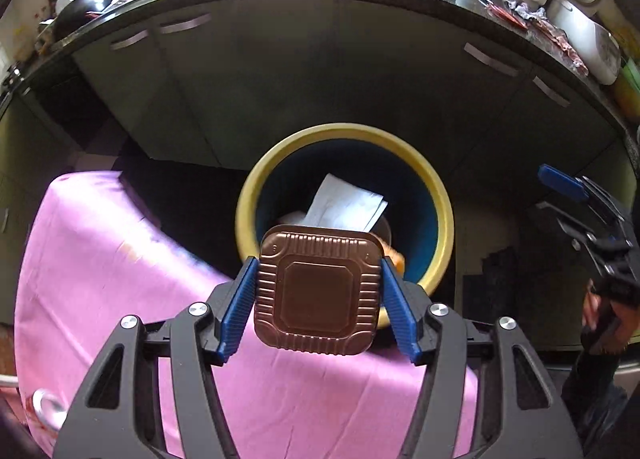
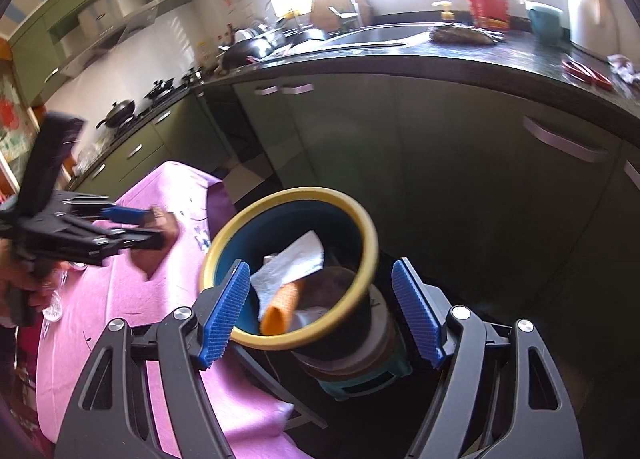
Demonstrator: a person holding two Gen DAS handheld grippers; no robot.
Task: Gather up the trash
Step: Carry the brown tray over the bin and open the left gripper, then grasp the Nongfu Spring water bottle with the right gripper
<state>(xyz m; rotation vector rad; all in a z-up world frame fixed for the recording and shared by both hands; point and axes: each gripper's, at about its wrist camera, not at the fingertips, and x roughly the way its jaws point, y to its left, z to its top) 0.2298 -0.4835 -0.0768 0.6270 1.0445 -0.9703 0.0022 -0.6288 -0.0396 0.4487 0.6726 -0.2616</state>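
Observation:
My left gripper (image 1: pixel 318 261) is shut on a square copper-coloured foil tray (image 1: pixel 318 291), blue pads pressing its two sides. The tray hangs over the pink-clothed table's edge, just short of the yellow-rimmed bin (image 1: pixel 348 131). Inside the bin lie white paper (image 1: pixel 344 203) and an orange scrap. In the right wrist view, my right gripper (image 2: pixel 320 267) stands open and empty above the same bin (image 2: pixel 304 193), which holds the white paper (image 2: pixel 292 259) and an orange piece (image 2: pixel 280 309). The left gripper (image 2: pixel 152 225) appears blurred at the left with the brown tray. The right gripper (image 1: pixel 560 199) shows at the right edge.
The pink tablecloth (image 1: pixel 120 259) covers the table beside the bin. Behind stand dark green cabinets (image 1: pixel 320 79) under a black counter (image 2: pixel 480 55) with a sink, a white kettle, a rice cooker and red wrappers (image 1: pixel 556 39). A clear glass (image 2: pixel 54 307) stands on the table at the left.

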